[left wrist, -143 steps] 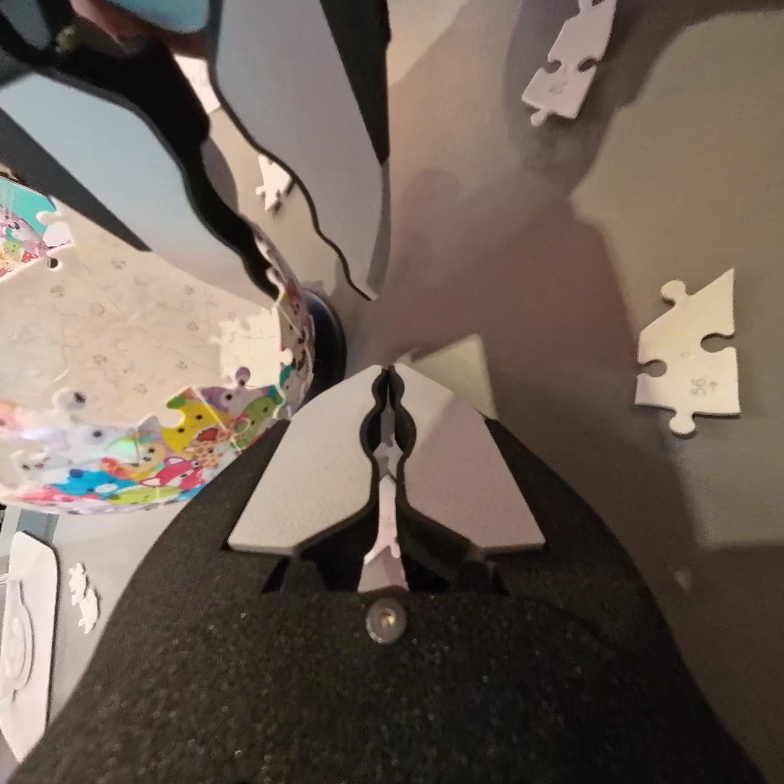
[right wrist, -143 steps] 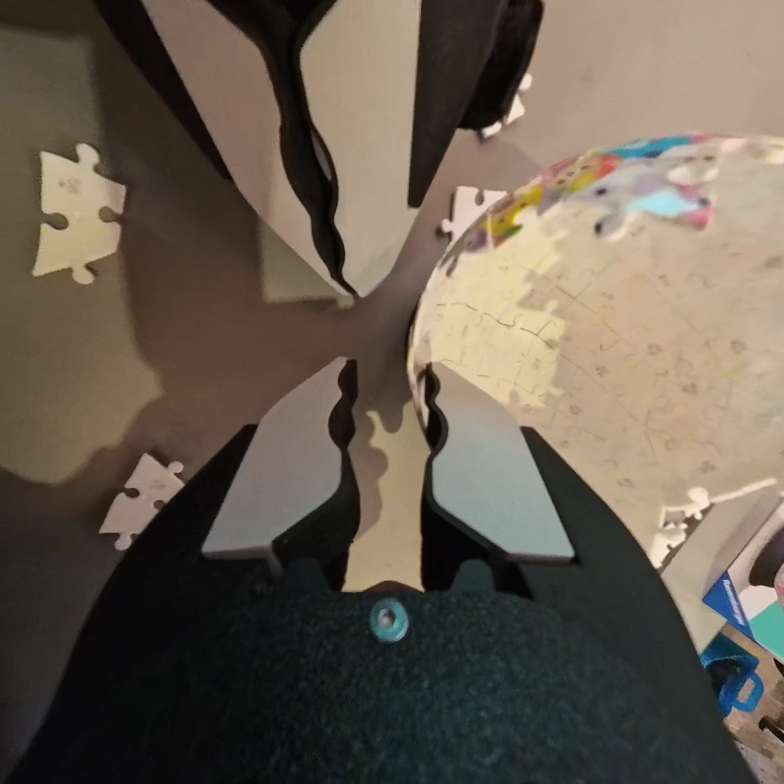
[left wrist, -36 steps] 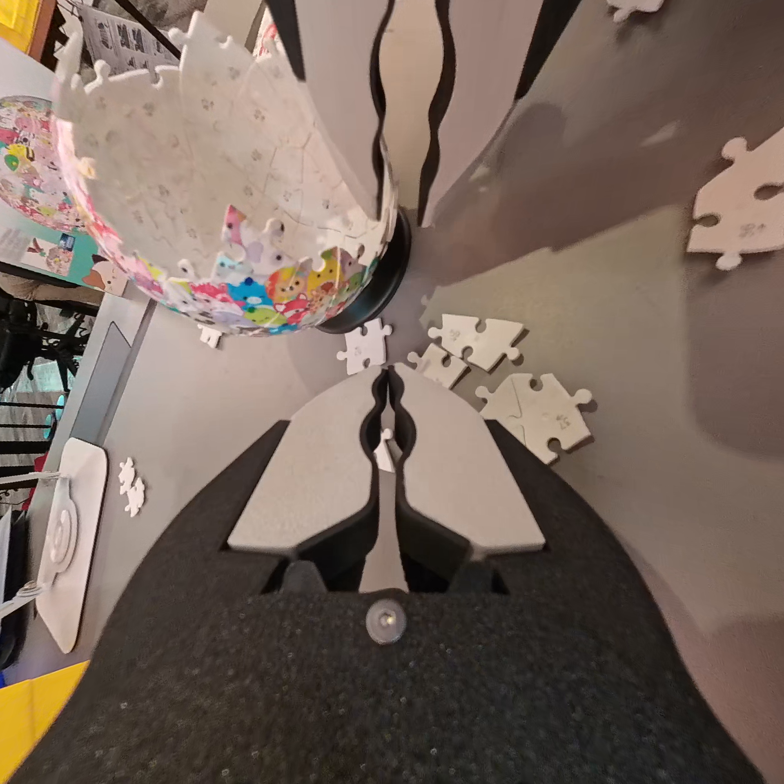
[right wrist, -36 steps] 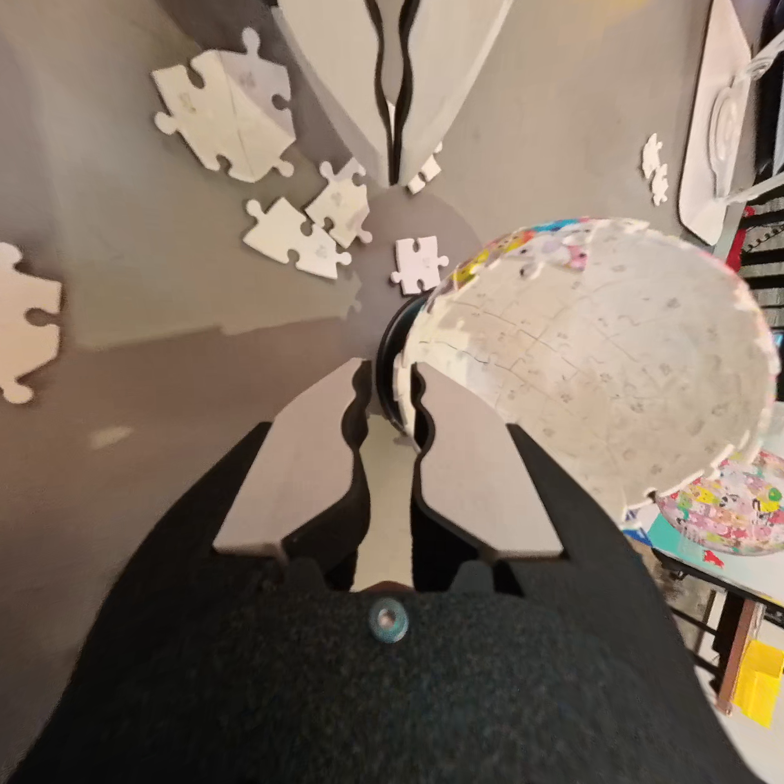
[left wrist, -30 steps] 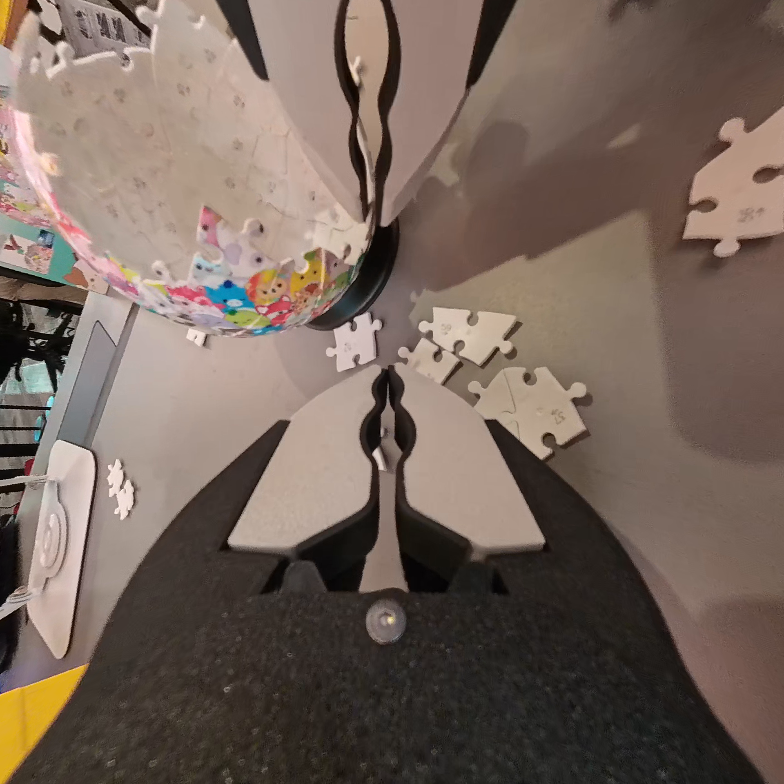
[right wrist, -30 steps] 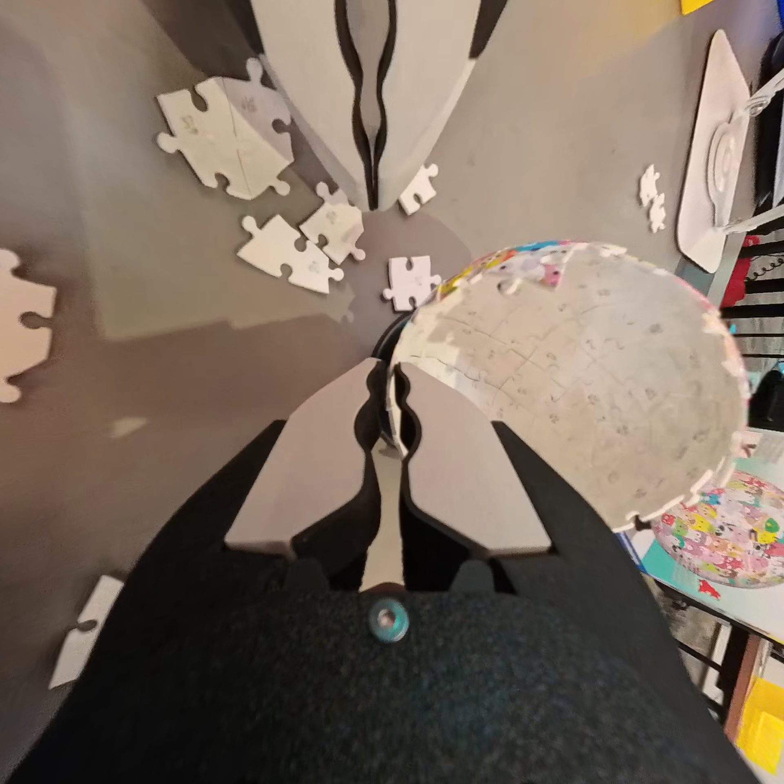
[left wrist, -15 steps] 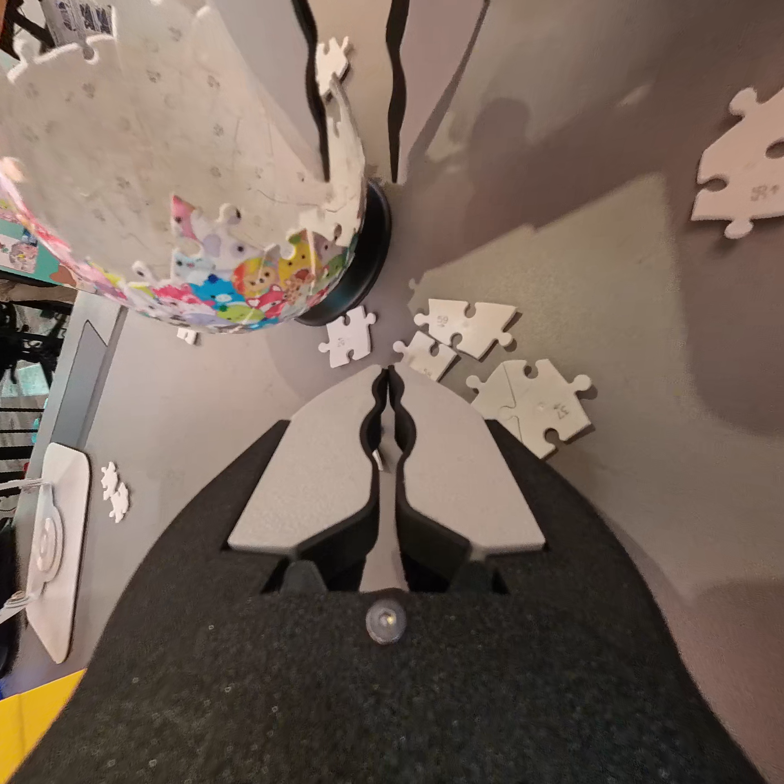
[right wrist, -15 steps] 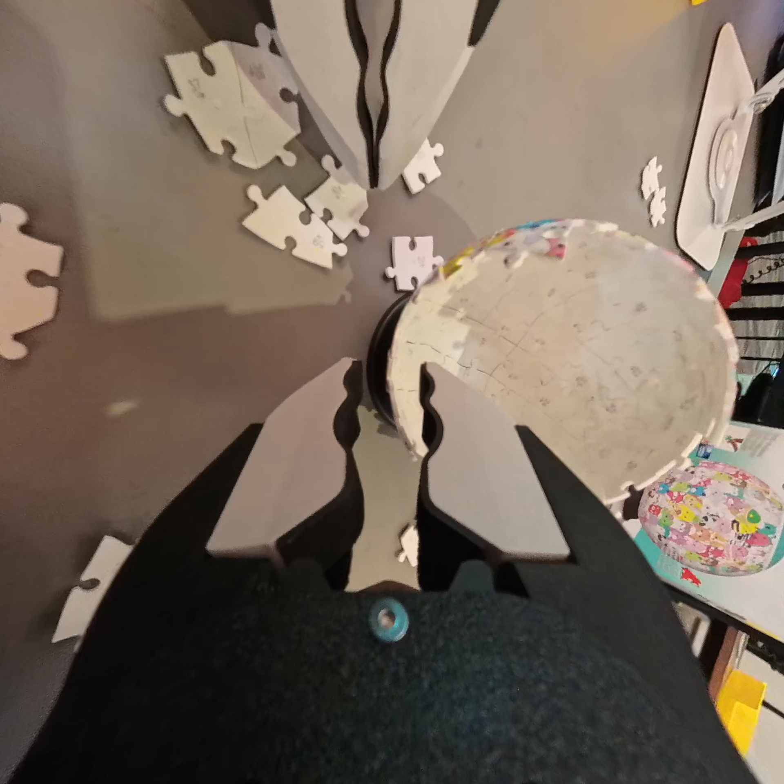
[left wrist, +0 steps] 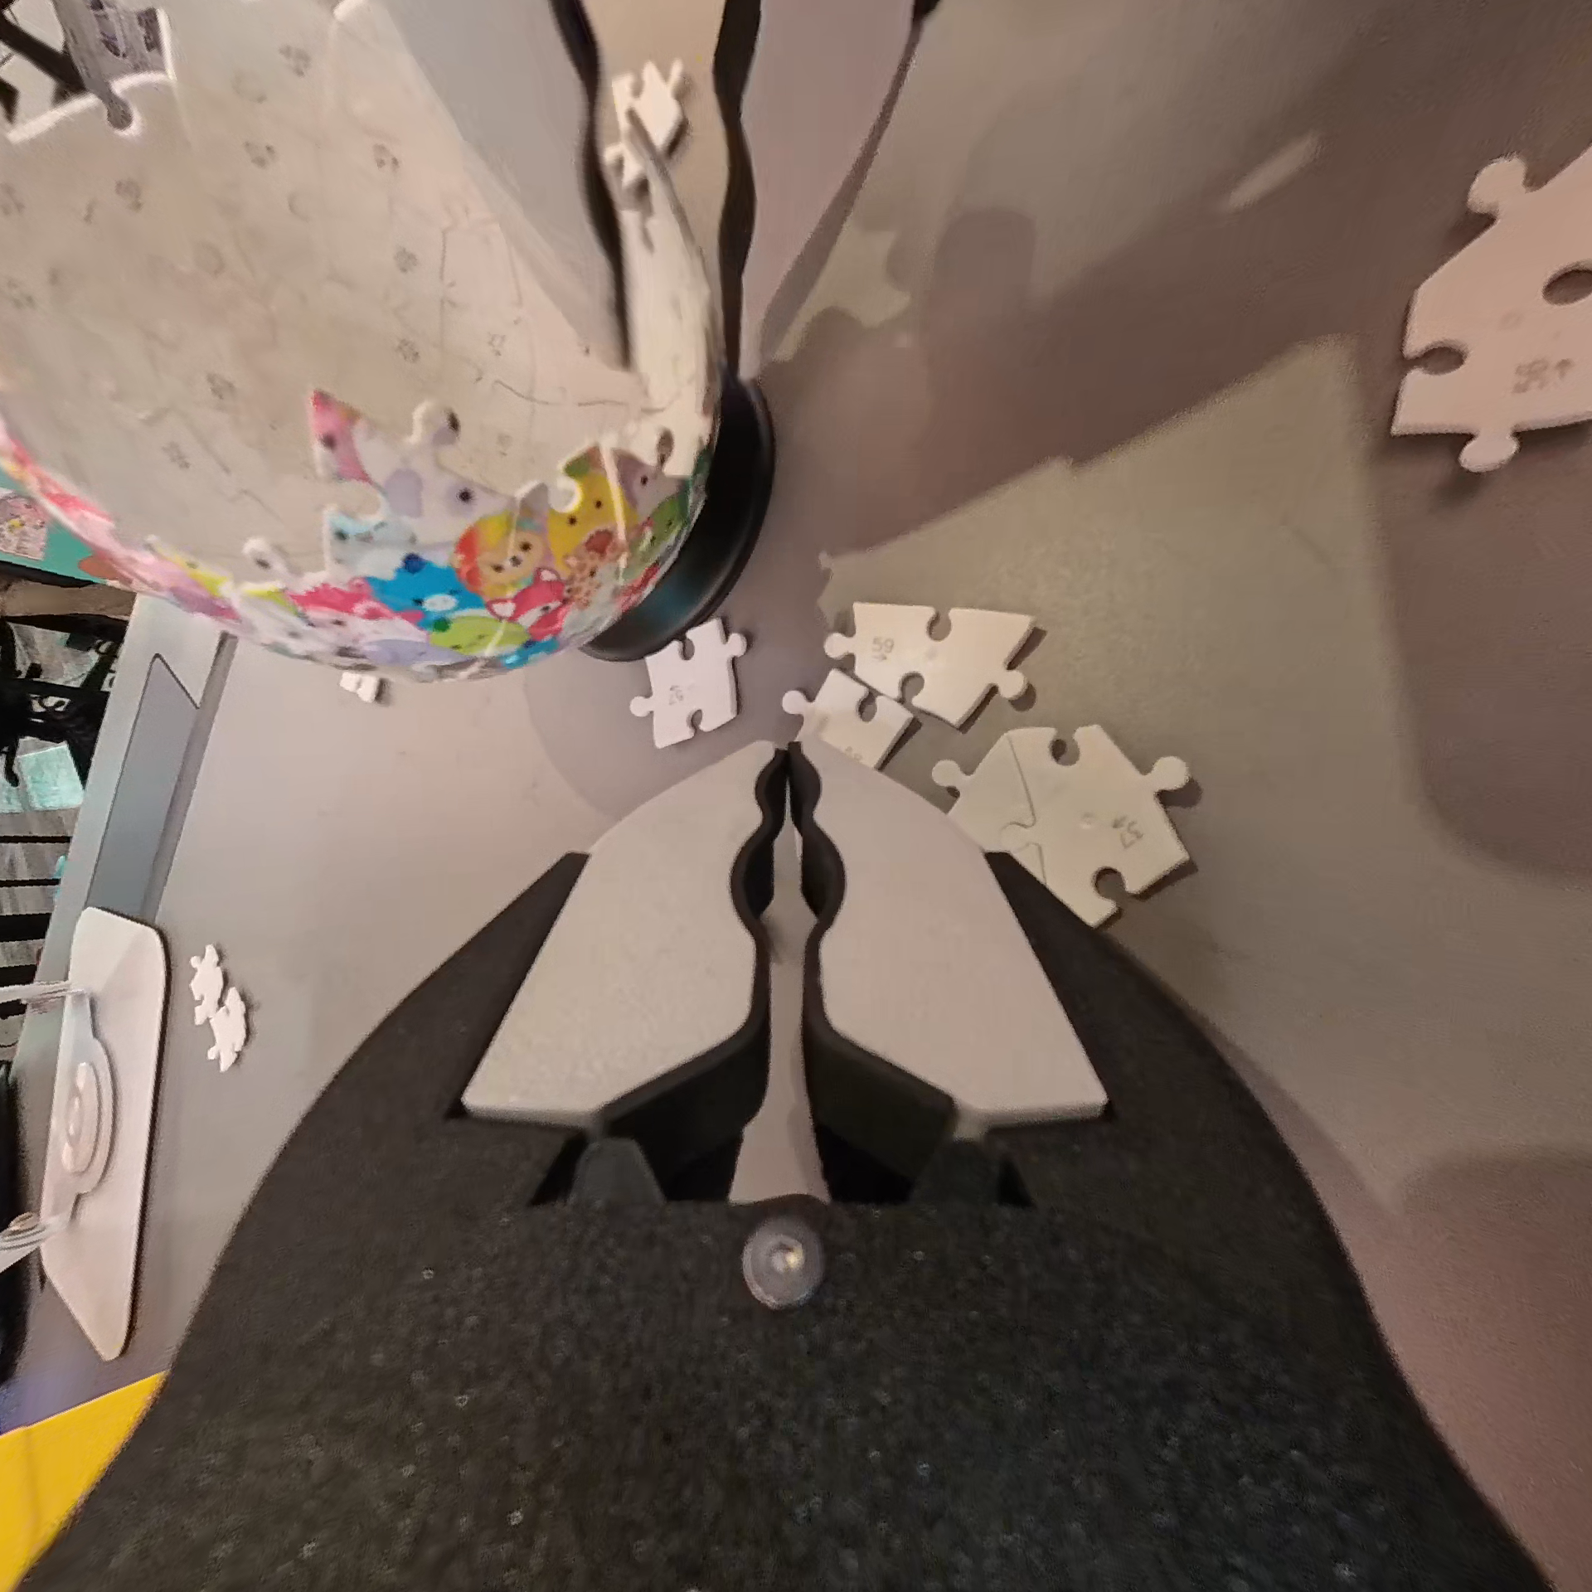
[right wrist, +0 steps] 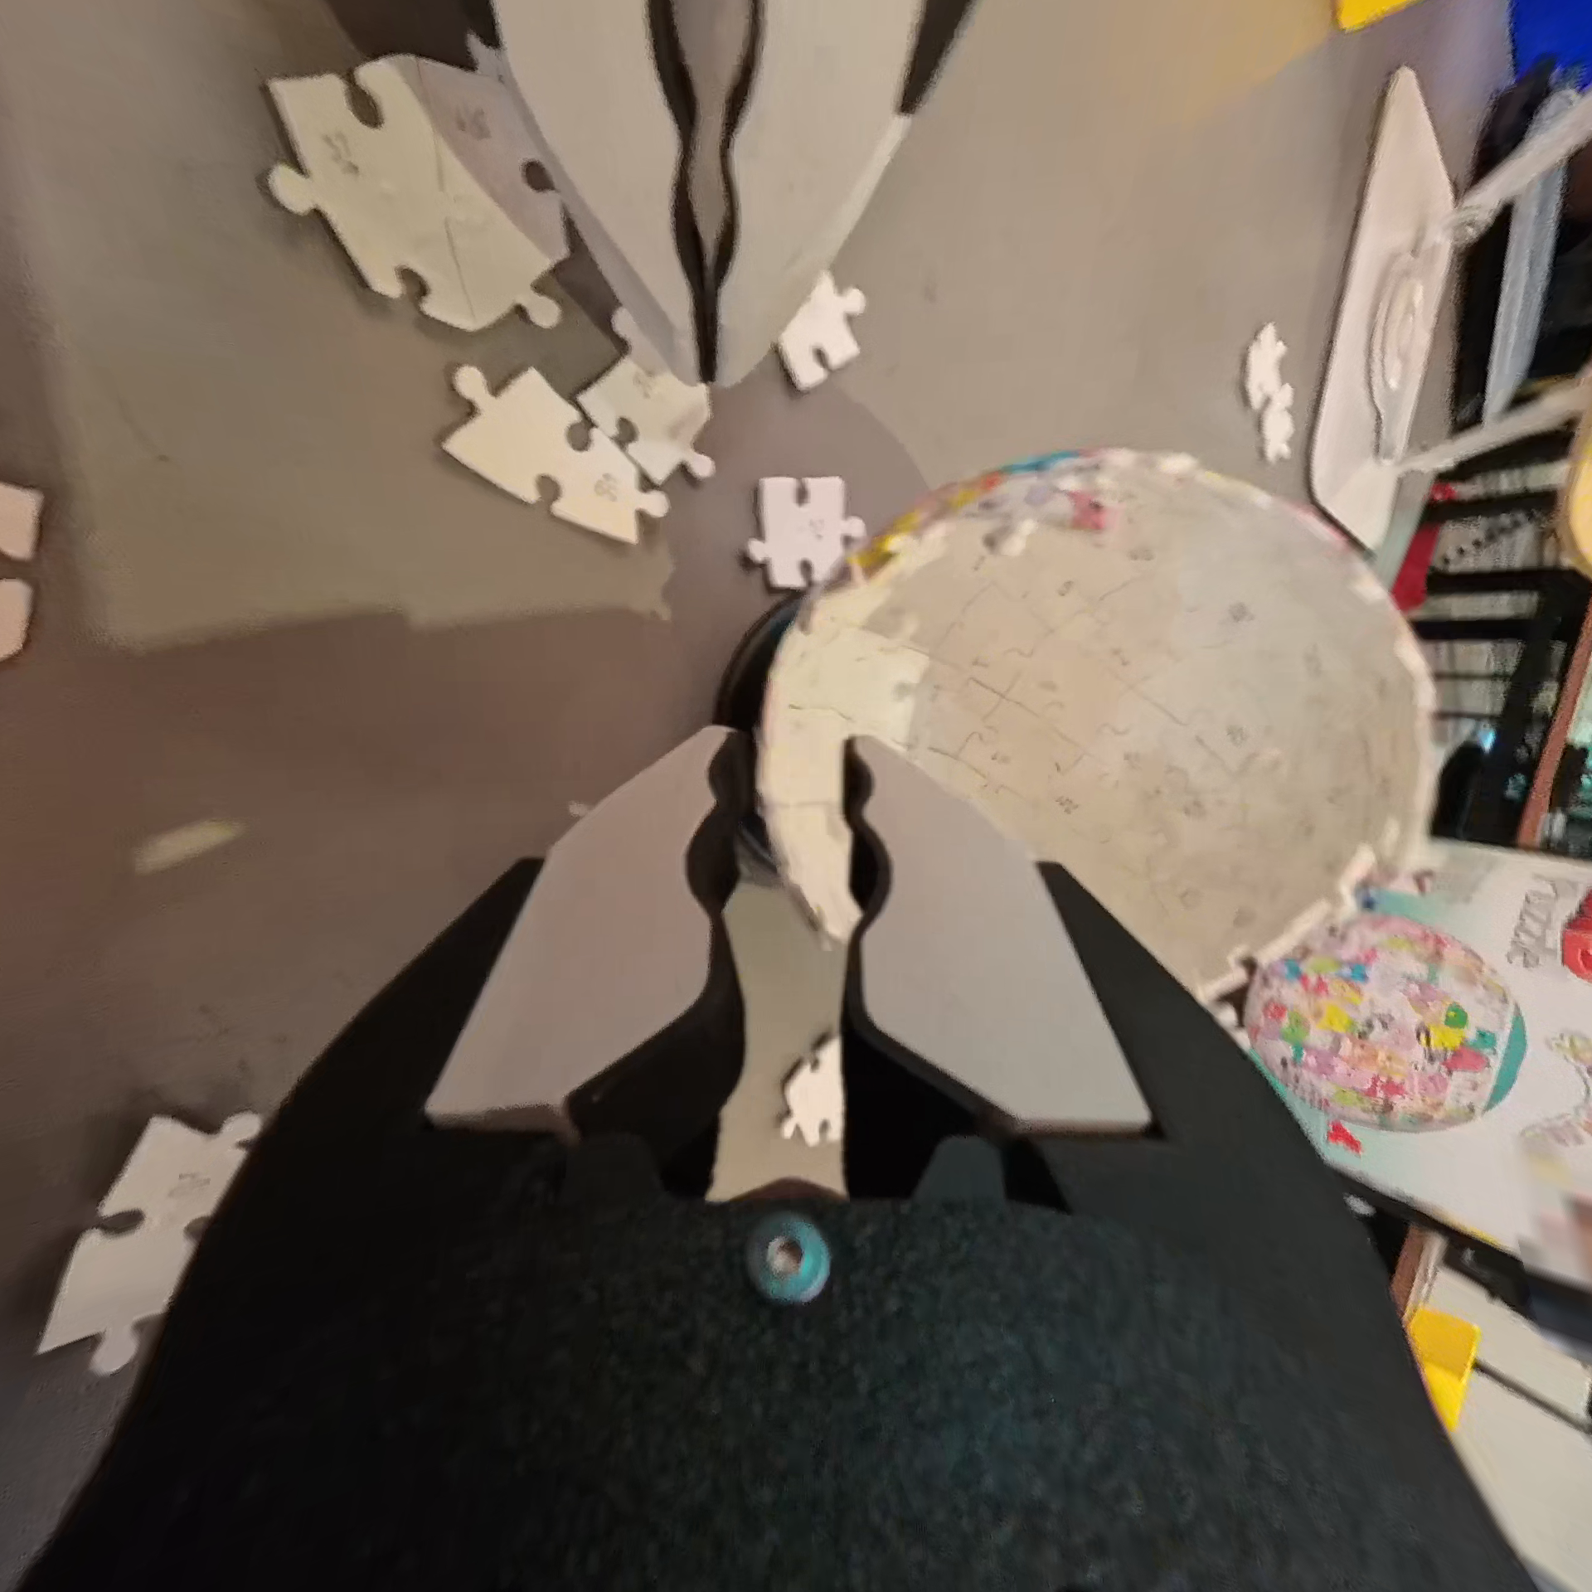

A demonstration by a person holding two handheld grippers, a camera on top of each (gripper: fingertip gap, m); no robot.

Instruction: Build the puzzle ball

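Note:
The half-built puzzle ball (left wrist: 258, 301) is an open shell, colourful outside and white inside, on a black ring stand (left wrist: 715, 551). It also shows in the right wrist view (right wrist: 1120, 689). My right gripper (right wrist: 797, 749) is open, with the shell's rim between its fingers; it enters the left wrist view from the top (left wrist: 680, 345). My left gripper (left wrist: 788, 758) is shut with nothing visible in it, and hovers over loose white pieces (left wrist: 939, 655). It also shows in the right wrist view (right wrist: 706, 370). A small piece (right wrist: 814, 1090) lies on the table under the right gripper.
More white pieces lie face down on the grey table (left wrist: 345, 861): one by the stand (left wrist: 693, 685), a joined pair (left wrist: 1077, 818), one far right (left wrist: 1508, 319). A white flat device (left wrist: 95, 1120) and the puzzle box (right wrist: 1378, 1034) sit at the table's edge. My right fingertips sit around 8 cm from my left ones. To reach the small piece (right wrist: 814, 1090) in a straight line is about 12 cm for my right fingers, about 20 cm for my left.
The right gripper, nearly shut on the ball's rim a second ago, has opened wider around it. The small piece seen between the left fingers no longer shows.

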